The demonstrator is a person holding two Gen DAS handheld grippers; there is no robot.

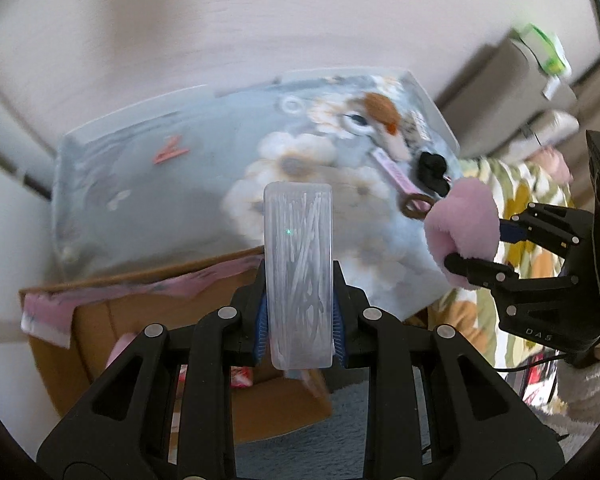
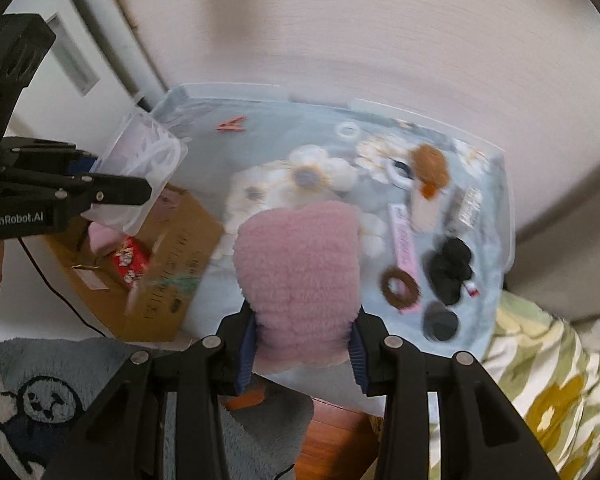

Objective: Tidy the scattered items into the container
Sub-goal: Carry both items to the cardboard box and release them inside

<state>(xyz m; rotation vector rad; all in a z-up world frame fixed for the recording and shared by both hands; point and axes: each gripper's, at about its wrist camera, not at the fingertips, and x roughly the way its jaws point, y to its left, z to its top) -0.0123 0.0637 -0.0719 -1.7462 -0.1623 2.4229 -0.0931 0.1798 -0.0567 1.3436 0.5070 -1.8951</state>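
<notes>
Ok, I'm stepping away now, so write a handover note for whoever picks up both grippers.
Left gripper: shut on a clear plastic box.
Right gripper: shut on a pink fluffy item.
Cardboard box already holds a few items.
Left on the floral cloth: brown ring, black bundle, pink strip, orange clips.
Next: probably drop both held items into the cardboard box.

My left tool point(image 1: 299, 312) is black with blue pads, closed on a clear plastic box point(image 1: 298, 280) streaked with white sticks. My right tool point(image 2: 302, 354), black too with navy pads, grips a fluffy pink plush point(image 2: 298, 276). Below lies a translucent lid point(image 2: 496, 240) over a pale blue cloth printed with white flowers. On it: a brown ring point(image 2: 400, 286), black bundle point(image 2: 450, 266), pink strip point(image 2: 404, 246), rust-orange puff point(image 2: 430, 162), red clips point(image 2: 231, 124). The cardboard box point(image 2: 188, 264) is tan; the rug point(image 2: 60, 368) grey-blue.
</notes>
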